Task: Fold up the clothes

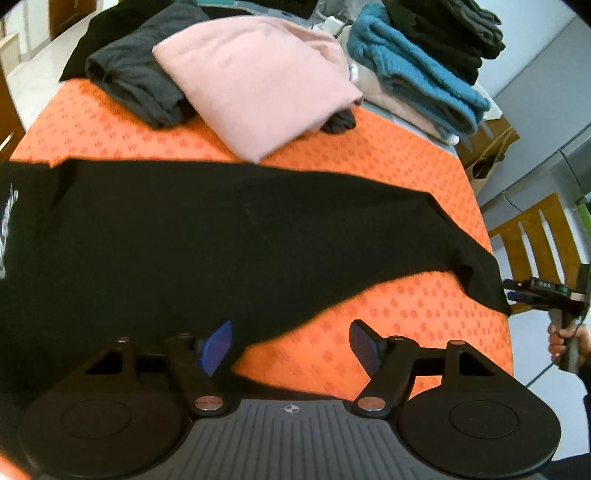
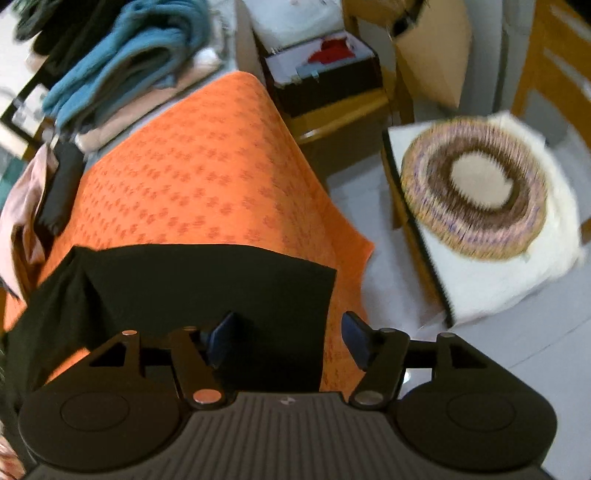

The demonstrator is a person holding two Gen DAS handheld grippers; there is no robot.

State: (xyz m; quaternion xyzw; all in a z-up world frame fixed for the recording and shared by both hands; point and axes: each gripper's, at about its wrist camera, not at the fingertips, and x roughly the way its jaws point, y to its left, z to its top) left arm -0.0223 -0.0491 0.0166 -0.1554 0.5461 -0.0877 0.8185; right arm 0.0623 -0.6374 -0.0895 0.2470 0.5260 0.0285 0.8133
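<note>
A black garment (image 1: 221, 236) lies spread across the orange tablecloth (image 1: 406, 302), with a white print at its left end. My left gripper (image 1: 291, 347) hovers open over its near edge; the left pad (image 1: 218, 347) is above the black cloth and the right pad above bare orange, with nothing gripped. In the right wrist view the garment's end (image 2: 207, 280) lies flat near the table's corner. My right gripper (image 2: 284, 339) is open above it, with nothing pressed between the pads. The left wrist view shows the right gripper (image 1: 511, 290) at the garment's right tip, held by a hand (image 1: 565, 339).
Folded clothes sit at the back of the table: a pink piece (image 1: 258, 81), a dark grey one (image 1: 136, 81), a teal knit (image 1: 413, 74) and a black stack (image 1: 443, 29). Right of the table are a wooden chair (image 1: 535, 240), a cushioned seat (image 2: 476, 184) and a box (image 2: 325, 66).
</note>
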